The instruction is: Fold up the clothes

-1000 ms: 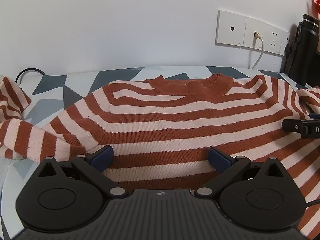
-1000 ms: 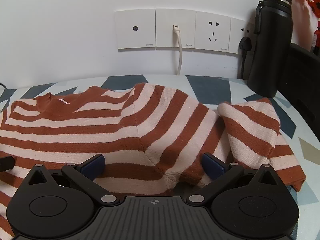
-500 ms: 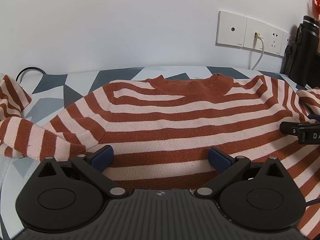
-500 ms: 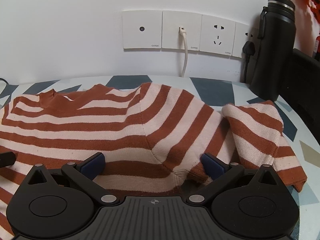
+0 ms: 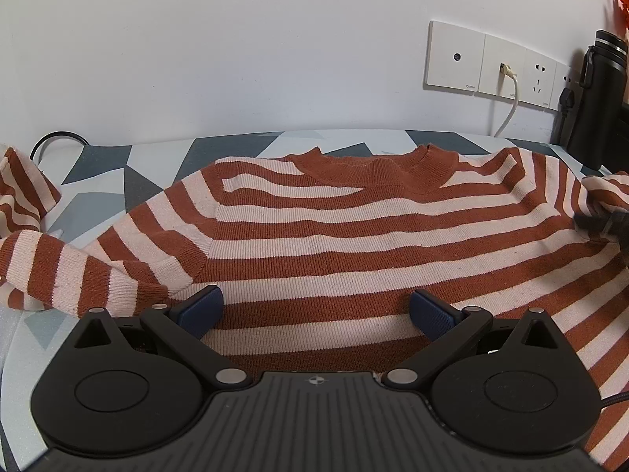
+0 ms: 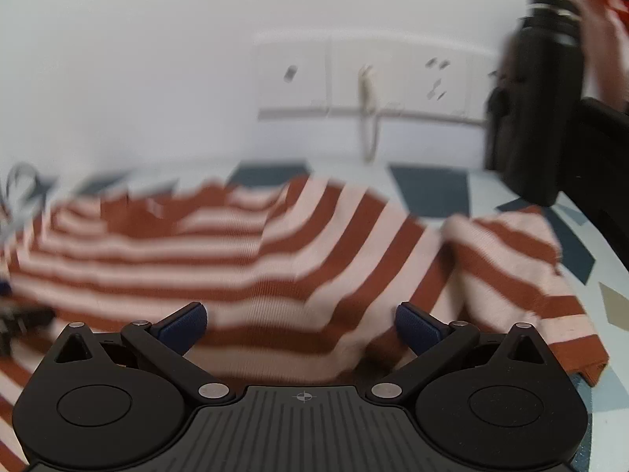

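We hold the left gripper (image 5: 314,308) with its blue pads spread wide; it grasps nothing, and the striped knit shows between the pads. The right gripper (image 6: 300,324) is likewise released, pads apart, over the same fabric. The right view is blurred, so fine detail there is uncertain.

The sweater (image 5: 354,236) is our landmark. It lies spread flat, collar (image 5: 369,167) toward the wall, on the patterned tabletop (image 5: 102,204). The left gripper sits at the sweater's near hem, roughly central. The right gripper sits at the near edge by the sweater's right armpit.

The left sleeve (image 5: 78,279) runs outward from the body and bends back on itself. The right sleeve (image 6: 523,275) lies bunched beside the body. A black bottle (image 6: 538,98) stands beyond the right sleeve, below the wall sockets (image 6: 369,74).

Progress assessment: the garment is laid out; no deliberate fold is visible. Sleeves and body folds all remain.
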Available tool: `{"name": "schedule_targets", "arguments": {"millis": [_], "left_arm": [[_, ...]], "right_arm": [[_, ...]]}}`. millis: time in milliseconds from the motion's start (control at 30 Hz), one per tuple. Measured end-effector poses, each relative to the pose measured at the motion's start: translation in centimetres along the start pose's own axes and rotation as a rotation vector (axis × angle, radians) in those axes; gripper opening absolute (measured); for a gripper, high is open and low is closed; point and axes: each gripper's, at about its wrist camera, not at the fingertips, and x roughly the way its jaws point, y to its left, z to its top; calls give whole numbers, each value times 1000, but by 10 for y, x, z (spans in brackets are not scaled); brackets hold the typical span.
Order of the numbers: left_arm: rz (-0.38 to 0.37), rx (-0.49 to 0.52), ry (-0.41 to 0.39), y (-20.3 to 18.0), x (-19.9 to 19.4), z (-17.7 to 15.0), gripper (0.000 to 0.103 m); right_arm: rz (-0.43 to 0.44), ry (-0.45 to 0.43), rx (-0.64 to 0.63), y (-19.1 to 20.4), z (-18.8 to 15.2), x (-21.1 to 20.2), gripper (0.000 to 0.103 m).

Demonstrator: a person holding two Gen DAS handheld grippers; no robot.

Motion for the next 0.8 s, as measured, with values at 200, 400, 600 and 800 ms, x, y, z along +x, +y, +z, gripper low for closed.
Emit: {"name": "schedule_targets", "arguments": {"millis": [200, 400, 600, 800], "left_arm": [[2, -5, -1, 0, 1, 0, 103], [10, -14, -6, -1, 1, 0, 103], [8, -10, -7, 0, 1, 0, 103], [3, -6, -8, -1, 1, 0, 103]], "right_arm": [[-173, -197, 195, -37, 12, -30, 102], [-354, -149, 370, -73, 9, -19, 102], [-366, -118, 378, -72, 8, -10, 102], [-332, -79, 401, -77, 5, -8, 102]]}}
